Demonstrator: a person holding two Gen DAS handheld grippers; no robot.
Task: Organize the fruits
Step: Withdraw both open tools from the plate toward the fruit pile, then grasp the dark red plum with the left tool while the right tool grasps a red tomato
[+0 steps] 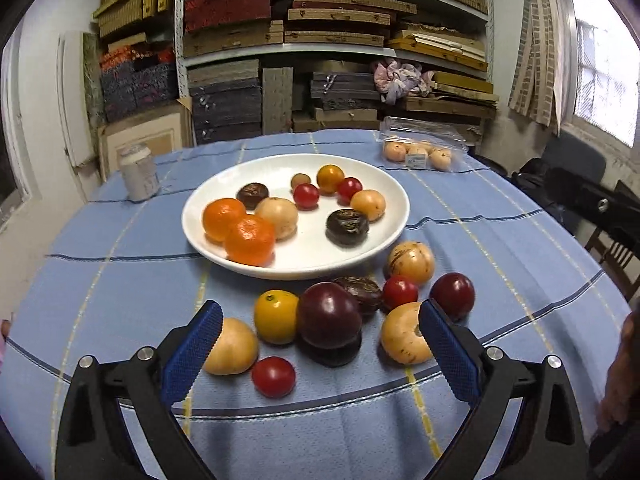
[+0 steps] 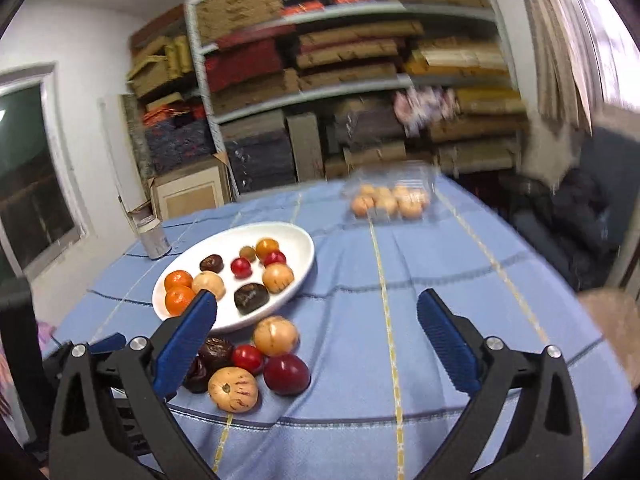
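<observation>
A white plate (image 1: 384,188) holds several fruits: two oranges (image 1: 250,240), tan fruits, red tomatoes and dark brown ones. Loose fruits lie on the blue cloth in front of it, among them a dark plum (image 1: 328,314), a yellow fruit (image 1: 276,316), a tan fruit (image 1: 402,334) and a red tomato (image 1: 274,376). My left gripper (image 1: 320,354) is open and empty, its jaws spread around the plum. My right gripper (image 2: 316,344) is open and empty, above the cloth right of the loose fruits (image 2: 286,374). The plate also shows in the right wrist view (image 2: 298,240).
A clear plastic box of tan fruits (image 1: 420,154) sits at the table's far side, and a grey can (image 1: 138,174) stands far left. Shelves of stacked boxes (image 1: 320,40) fill the back wall. Dark chairs (image 1: 580,184) stand to the right.
</observation>
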